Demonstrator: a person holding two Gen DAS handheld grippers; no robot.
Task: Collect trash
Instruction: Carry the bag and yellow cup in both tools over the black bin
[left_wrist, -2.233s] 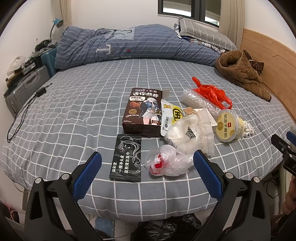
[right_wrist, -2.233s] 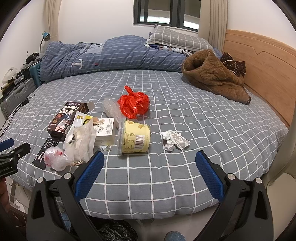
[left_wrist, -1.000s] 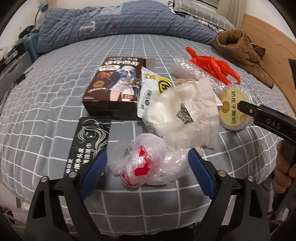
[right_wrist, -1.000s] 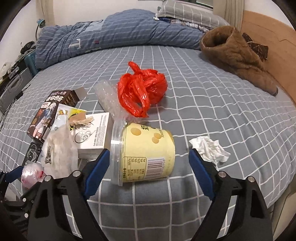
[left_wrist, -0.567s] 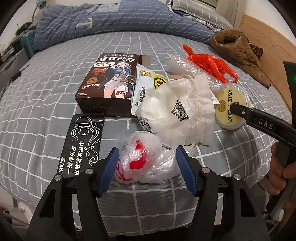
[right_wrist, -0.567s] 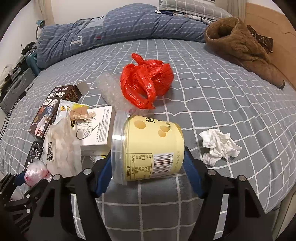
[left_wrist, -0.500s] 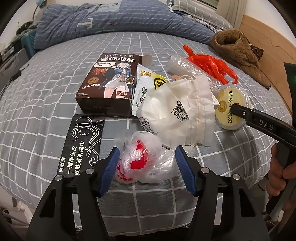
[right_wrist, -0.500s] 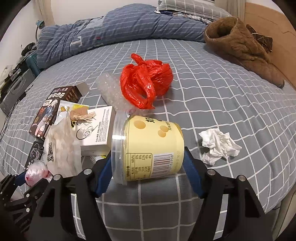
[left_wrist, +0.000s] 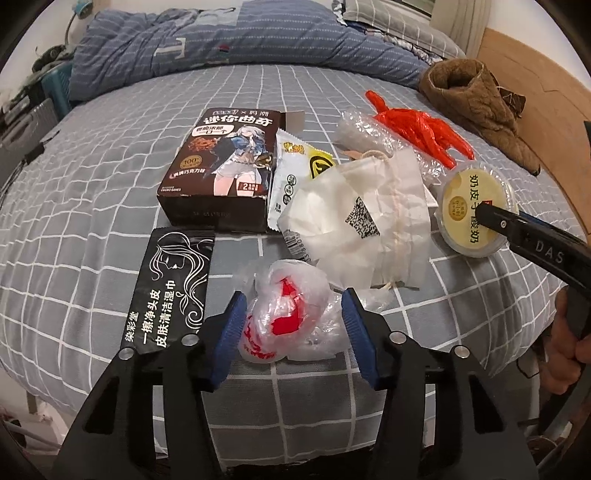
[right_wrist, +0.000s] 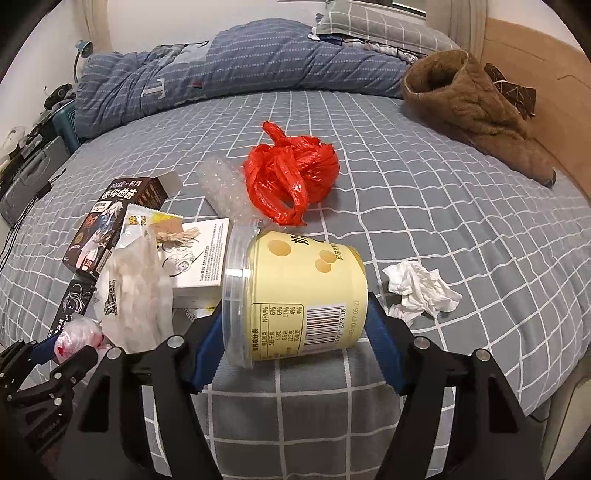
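Note:
On the grey checked bed (left_wrist: 92, 192) lies a crumpled clear plastic bag with red print (left_wrist: 291, 321). My left gripper (left_wrist: 292, 297) has it between its blue pads, which touch both sides, and the jaws are closing. The right gripper (right_wrist: 295, 314) is shut on a yellow yoghurt tub (right_wrist: 295, 280) that lies on its side, one pad at the lid end and one at the base. In the left wrist view a right finger (left_wrist: 517, 230) crosses the tub's lid (left_wrist: 461, 199). Loose trash lies around: a brown snack box (left_wrist: 221, 173), a black sachet (left_wrist: 173, 291), a white pouch (left_wrist: 362, 221), a red bag (right_wrist: 291, 177) and a tissue (right_wrist: 421, 291).
A brown coat (right_wrist: 469, 107) lies by the wooden headboard (right_wrist: 554, 74). A blue duvet (right_wrist: 240, 70) is heaped at the far side. Bubble wrap (right_wrist: 218, 184) and a white box (right_wrist: 199, 258) sit beside the tub. The bed's near edge runs just below both grippers. A hand (left_wrist: 569, 343) holds the right gripper.
Both grippers came closer to the bed and narrowed. The left jaws closed in around the plastic bag; the right jaws closed onto the yellow tub and have held still since.

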